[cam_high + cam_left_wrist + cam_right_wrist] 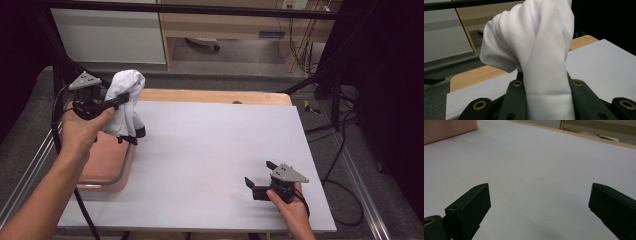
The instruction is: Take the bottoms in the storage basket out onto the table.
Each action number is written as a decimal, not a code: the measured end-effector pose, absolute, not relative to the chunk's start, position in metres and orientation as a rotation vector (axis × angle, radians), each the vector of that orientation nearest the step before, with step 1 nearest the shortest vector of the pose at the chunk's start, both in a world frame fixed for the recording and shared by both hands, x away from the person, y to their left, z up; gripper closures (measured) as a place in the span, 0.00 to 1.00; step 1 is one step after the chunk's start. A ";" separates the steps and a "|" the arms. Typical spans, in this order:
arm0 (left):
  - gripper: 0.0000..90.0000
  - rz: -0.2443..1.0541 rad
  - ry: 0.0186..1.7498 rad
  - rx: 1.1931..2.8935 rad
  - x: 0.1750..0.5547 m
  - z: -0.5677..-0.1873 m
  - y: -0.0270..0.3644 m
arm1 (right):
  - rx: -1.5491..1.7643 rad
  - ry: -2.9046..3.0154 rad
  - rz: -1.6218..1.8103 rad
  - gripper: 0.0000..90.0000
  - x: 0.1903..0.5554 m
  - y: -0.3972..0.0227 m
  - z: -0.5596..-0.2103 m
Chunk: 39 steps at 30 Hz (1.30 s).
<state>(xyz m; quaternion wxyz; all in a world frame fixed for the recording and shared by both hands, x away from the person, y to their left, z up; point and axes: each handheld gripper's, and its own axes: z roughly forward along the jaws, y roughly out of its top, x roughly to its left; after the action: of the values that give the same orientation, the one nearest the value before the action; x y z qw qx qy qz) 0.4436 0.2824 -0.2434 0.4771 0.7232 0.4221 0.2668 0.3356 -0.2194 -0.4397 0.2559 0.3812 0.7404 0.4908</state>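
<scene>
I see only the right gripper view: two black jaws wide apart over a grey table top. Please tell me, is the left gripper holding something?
Observer: Yes. The left gripper is shut on a white cloth, which bunches up above the jaws.
Operator: Is the cloth lying on the table?
Observer: No, it hangs in the air over the table's far left corner, its lower end near a pink tray.
Operator: And where is that tray?
Observer: It sits at the left edge of the table, partly off the grey top.
Operator: How far is my right gripper from the cloth?
Observer: The right gripper is open at the near right side, well away from it.
</scene>
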 end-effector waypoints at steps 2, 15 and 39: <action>0.85 0.641 1.021 1.760 0.443 -0.242 0.279 | 1.028 2.007 1.334 0.05 0.335 -0.220 -0.440; 0.85 0.608 0.977 1.785 0.450 -0.247 0.255 | 1.029 2.018 1.324 0.05 0.334 -0.218 -0.441; 0.85 0.599 0.929 1.832 0.469 -0.250 0.222 | 1.063 2.007 1.298 0.05 0.337 -0.217 -0.441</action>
<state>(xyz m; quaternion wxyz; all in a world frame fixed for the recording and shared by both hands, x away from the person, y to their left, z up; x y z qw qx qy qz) 0.4695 0.2219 -0.2504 0.4804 0.7509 0.3809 0.2457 0.3365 -0.2175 -0.4410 0.2597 0.3924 0.7409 0.4793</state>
